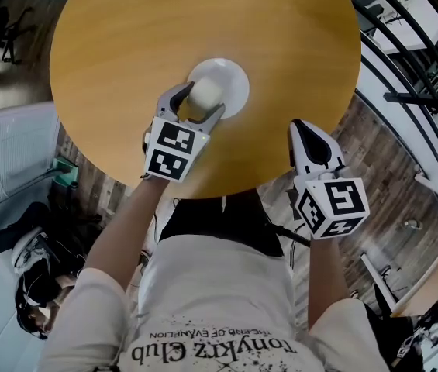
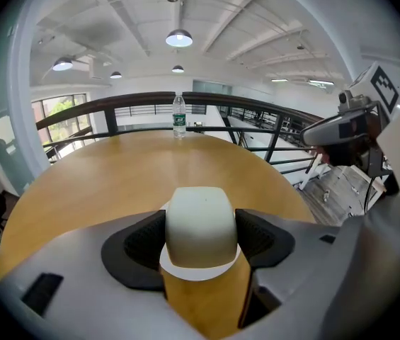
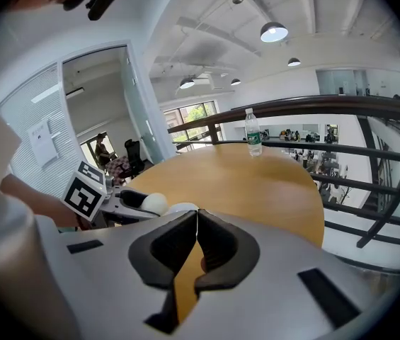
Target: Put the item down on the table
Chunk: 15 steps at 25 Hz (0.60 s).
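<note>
Over the wooden table (image 1: 296, 45) we are pinching a white lump (image 2: 201, 222) in our left tongs (image 1: 200, 99). The right tongs (image 3: 194, 227) are pressing together, empty. Next, probably: lower it, let go.

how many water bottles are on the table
1: a clear water bottle stands upright at the far edge of the round table, seen in both gripper views. The head view cuts off that far edge, so it does not show the bottle.
</note>
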{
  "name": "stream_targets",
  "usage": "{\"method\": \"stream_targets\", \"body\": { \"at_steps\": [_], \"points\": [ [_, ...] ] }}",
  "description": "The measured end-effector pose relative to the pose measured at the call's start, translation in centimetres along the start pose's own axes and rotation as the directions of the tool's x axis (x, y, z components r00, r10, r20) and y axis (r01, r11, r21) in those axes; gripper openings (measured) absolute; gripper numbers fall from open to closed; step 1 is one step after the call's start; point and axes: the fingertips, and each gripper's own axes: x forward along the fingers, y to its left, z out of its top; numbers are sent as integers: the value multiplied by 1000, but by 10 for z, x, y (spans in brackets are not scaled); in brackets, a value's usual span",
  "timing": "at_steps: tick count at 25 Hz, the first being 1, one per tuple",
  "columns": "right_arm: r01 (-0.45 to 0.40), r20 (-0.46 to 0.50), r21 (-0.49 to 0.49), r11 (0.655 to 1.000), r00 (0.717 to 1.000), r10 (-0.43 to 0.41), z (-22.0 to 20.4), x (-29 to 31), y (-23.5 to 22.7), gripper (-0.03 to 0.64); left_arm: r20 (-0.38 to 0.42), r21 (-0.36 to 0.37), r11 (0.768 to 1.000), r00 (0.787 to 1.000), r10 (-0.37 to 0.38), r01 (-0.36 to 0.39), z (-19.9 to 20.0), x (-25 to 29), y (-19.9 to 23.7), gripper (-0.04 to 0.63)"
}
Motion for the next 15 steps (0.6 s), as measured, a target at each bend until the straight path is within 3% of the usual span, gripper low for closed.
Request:
{"method": "stream_targets", "body": {
  "at_steps": [15],
  "points": [
    [19,-35,37,999,999,-18,-26,-3,-12,25,-74,30,999,997,-17,19,-14,46,3,324]
  ]
}}
